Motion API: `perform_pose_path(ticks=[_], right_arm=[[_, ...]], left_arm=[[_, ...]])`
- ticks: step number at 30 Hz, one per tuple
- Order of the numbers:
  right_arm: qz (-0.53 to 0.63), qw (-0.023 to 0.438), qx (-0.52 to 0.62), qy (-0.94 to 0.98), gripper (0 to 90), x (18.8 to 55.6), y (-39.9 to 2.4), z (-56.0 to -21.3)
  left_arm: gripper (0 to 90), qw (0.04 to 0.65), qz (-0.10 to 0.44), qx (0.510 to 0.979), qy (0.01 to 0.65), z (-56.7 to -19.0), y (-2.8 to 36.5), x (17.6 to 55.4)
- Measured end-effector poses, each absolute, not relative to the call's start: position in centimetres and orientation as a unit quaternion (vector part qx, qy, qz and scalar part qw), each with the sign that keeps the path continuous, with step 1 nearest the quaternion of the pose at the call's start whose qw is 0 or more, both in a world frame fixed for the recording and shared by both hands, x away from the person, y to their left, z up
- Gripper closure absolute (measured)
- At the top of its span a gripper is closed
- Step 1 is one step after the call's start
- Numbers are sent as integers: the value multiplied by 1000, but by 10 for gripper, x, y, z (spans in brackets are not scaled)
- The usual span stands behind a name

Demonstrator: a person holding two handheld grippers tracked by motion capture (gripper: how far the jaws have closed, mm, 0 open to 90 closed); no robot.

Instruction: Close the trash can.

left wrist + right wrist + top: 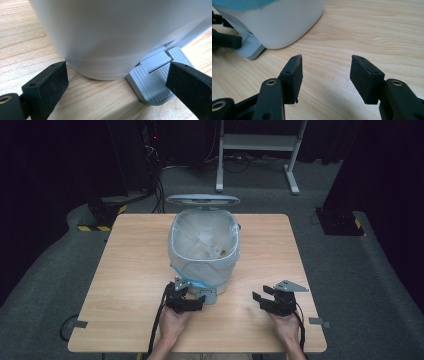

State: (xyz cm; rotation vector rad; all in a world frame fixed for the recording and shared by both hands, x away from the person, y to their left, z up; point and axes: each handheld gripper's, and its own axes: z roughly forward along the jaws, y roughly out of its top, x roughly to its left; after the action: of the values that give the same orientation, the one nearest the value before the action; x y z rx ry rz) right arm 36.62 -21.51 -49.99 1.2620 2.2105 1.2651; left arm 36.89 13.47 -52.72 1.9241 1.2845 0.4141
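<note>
Light wood-grain bench [130, 270] carries a white pedal bin [204, 251] at its middle, nearer the person's edge than the far one; lid [202, 199] stands raised at the back; a clear liner bag [181, 237] is folded over the rim, with a blue edge showing at the front. Grey ribbed pedal [152, 85] juts from the bin's base toward the person. Left gripper [192, 301] sits low at the bin's foot — jaws spread apart, one beside the base wall, the other over the pedal's outer side; whether that jaw presses on the pedal I cannot tell; nothing is clamped. Right gripper [264, 297] hovers over bare bench well to the right of the bin — jaws released, holding nothing; wood shows between them in the right gripper view.
</note>
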Motion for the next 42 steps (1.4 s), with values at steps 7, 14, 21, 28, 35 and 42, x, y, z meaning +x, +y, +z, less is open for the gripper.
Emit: perform_pose_path(ticks=[7, 14, 21, 28, 35, 42], right_arm=[[411, 168, 438, 782, 434, 368, -214, -507], [381, 180, 447, 789, 433, 370, -214, -518], [362, 193, 449, 793, 429, 371, -213, -522], [351, 201, 447, 798, 421, 372, -211, -523], [345, 199, 444, 803, 368, 372, -210, -523], [342, 200, 448, 802, 350, 373, -209, -523]], left_arm=[[44, 386, 163, 755, 504, -527, 135, 369], [44, 386, 163, 755, 504, -527, 135, 369], [45, 386, 163, 755, 504, -527, 135, 369], [45, 385, 163, 756, 504, -527, 135, 369], [44, 385, 163, 755, 505, -527, 135, 369], [45, 390, 157, 751, 509, -527, 135, 368]])
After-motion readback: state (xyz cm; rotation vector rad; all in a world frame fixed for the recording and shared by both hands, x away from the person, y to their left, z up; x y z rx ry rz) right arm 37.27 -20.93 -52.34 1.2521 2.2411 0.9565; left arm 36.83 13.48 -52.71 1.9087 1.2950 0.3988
